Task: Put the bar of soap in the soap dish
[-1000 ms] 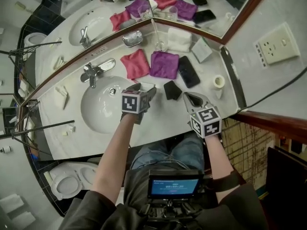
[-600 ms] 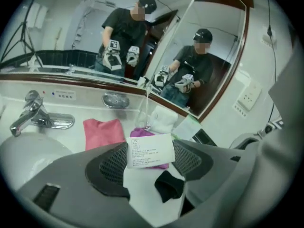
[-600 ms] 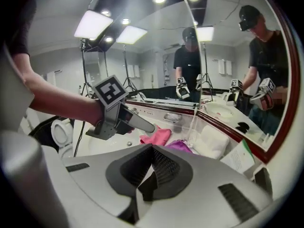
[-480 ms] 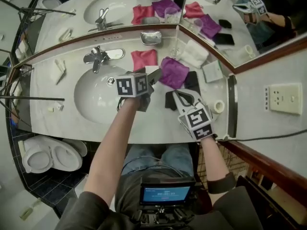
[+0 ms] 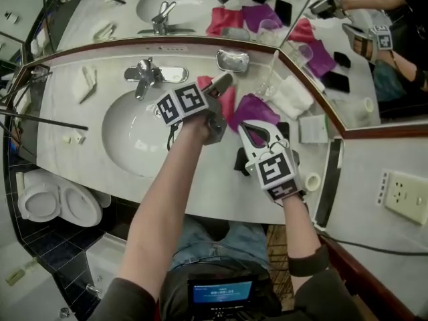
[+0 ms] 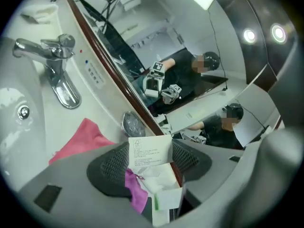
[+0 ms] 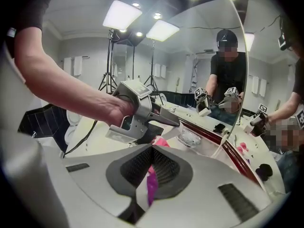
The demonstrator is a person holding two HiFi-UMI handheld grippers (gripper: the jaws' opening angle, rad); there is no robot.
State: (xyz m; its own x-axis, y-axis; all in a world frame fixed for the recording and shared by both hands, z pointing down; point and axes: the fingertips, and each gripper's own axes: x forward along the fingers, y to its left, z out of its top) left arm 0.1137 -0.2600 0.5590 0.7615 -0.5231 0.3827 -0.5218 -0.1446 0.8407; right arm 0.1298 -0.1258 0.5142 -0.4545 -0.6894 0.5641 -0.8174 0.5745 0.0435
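Left jaws (image 5: 217,85) have just been closing and grip the soap box (image 6: 148,151) by its sides. The box's printed flap is open, with something white inside; I can't tell whether that's the bare bar. I'm holding the box up off the counter (image 5: 200,172), near the soap dish (image 5: 232,60), on my side of it and not touching it. The pink cloth (image 6: 83,139) lies below the box. The dish sits against the mirror, right of the faucet (image 5: 146,72). The soap isn't in the dish yet.

Right jaws (image 5: 256,129) are closed with nothing between the pads. They're farther from the dish than the left ones, over the purple cloth (image 5: 257,109), which shows through the slit under the pads.
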